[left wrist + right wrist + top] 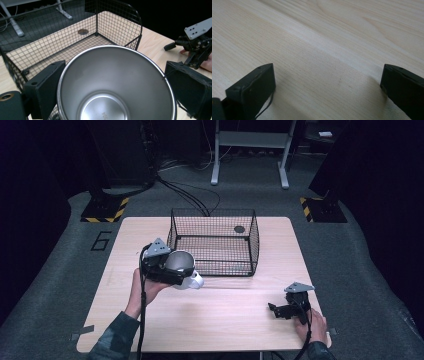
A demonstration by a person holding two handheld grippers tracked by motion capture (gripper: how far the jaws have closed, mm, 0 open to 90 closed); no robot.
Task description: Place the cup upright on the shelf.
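Observation:
My left gripper (172, 270) is shut on a steel cup (181, 265) and holds it above the table just left of the wire basket's front left corner. In the left gripper view the cup (115, 82) sits between both jaws with its open mouth toward the camera, empty inside. The black wire basket (214, 241) stands at the middle back of the table, and its mesh (62, 47) shows beyond the cup. My right gripper (274, 310) rests low at the table's front right, open, with only bare wood (324, 62) between its jaws.
The wooden table (220, 315) has free room across its front and middle. A dark round spot (239, 229) lies on the basket's floor at the back right. My right gripper (195, 47) shows far off in the left gripper view.

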